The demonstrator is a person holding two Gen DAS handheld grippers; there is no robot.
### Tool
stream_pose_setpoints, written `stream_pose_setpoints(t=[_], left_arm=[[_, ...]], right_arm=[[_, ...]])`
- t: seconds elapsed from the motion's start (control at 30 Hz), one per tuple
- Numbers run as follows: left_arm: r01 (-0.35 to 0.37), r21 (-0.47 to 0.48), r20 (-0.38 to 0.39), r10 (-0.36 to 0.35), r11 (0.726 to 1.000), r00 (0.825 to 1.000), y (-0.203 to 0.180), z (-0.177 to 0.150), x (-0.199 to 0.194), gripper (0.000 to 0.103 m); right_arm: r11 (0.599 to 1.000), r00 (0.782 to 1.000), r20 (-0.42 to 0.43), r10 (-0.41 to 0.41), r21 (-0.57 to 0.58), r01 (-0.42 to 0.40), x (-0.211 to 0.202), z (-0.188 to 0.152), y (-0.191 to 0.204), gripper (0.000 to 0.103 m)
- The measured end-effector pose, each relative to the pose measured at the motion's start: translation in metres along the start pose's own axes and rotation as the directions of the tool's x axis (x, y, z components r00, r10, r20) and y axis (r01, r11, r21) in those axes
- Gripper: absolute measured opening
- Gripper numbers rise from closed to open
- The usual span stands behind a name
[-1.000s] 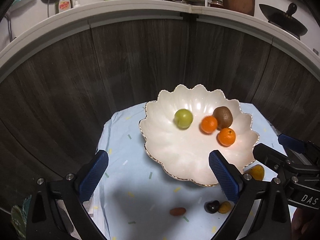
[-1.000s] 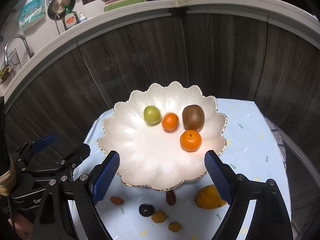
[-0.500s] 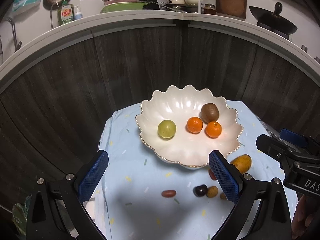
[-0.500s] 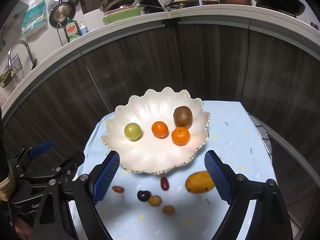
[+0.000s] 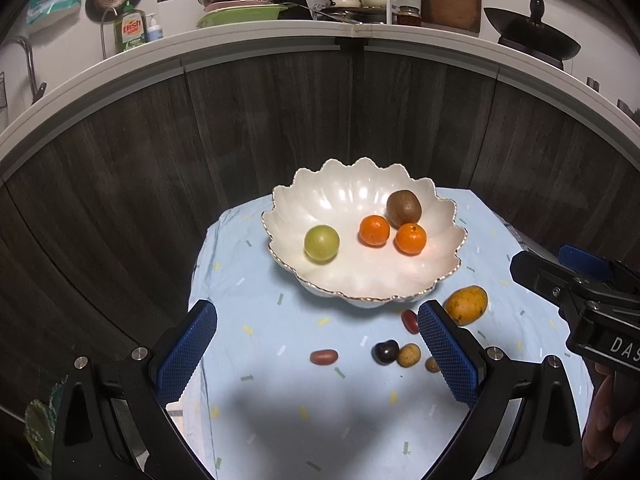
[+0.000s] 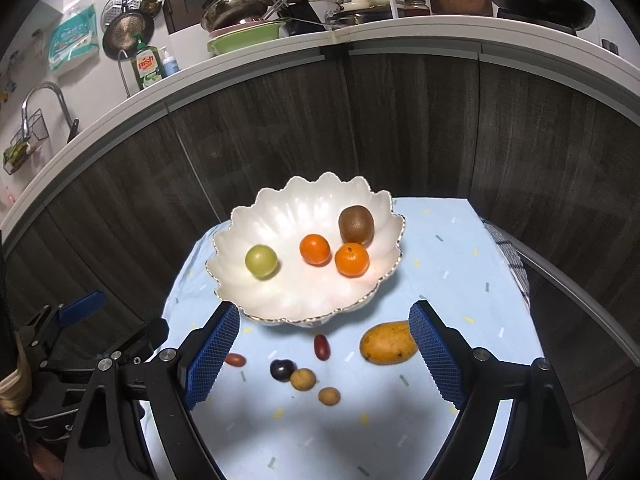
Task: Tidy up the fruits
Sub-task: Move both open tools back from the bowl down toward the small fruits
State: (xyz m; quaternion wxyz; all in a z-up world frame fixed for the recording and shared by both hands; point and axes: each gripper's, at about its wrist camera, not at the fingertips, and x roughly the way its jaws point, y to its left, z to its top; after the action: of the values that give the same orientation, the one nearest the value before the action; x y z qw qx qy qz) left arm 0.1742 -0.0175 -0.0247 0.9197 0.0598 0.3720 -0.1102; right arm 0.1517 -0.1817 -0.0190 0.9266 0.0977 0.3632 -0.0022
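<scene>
Both sets of tongs are empty from where I sit: the left tongs stand wide apart over bare cloth, and the right tongs are just as wide, framing the loose fruit without touching any of it. Each pair hangs above the near part of the counter, which wears a pale blue cloth with small flecks. Directly ahead of the right tongs lies the mango, on the cloth just beside the bowl's near edge. Left of it, a red oblong fruit, a second red one further left, a dark plum-like fruit, and two small tan round fruits, all close together but I judge none stacked. Beyond them sits the scalloped white bowl, gold-rimmed. Inside it: a green round fruit on the left, apart from the rest; two oranges and a kiwi clustered on the right, seemingly touching. My reading: four pieces are in, six are still on the cloth. Roughly under halfway, if the bowl is the goal. The mango looks the easiest next pick for the right side; the small ones will need finer closing.
</scene>
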Motion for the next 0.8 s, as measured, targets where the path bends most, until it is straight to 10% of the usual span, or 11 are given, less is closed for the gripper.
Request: stream_pose_setpoints(t=[0.8], left_arm=[[0.016, 0.017, -0.019, -0.016, 1.0, 1.0, -0.016, -0.032, 0.007, 0.102]], right_arm=[[0.996, 0.997, 0.017, -0.075, -0.051, 0.075, 0.001, -0.031, -0.016, 0.088]])
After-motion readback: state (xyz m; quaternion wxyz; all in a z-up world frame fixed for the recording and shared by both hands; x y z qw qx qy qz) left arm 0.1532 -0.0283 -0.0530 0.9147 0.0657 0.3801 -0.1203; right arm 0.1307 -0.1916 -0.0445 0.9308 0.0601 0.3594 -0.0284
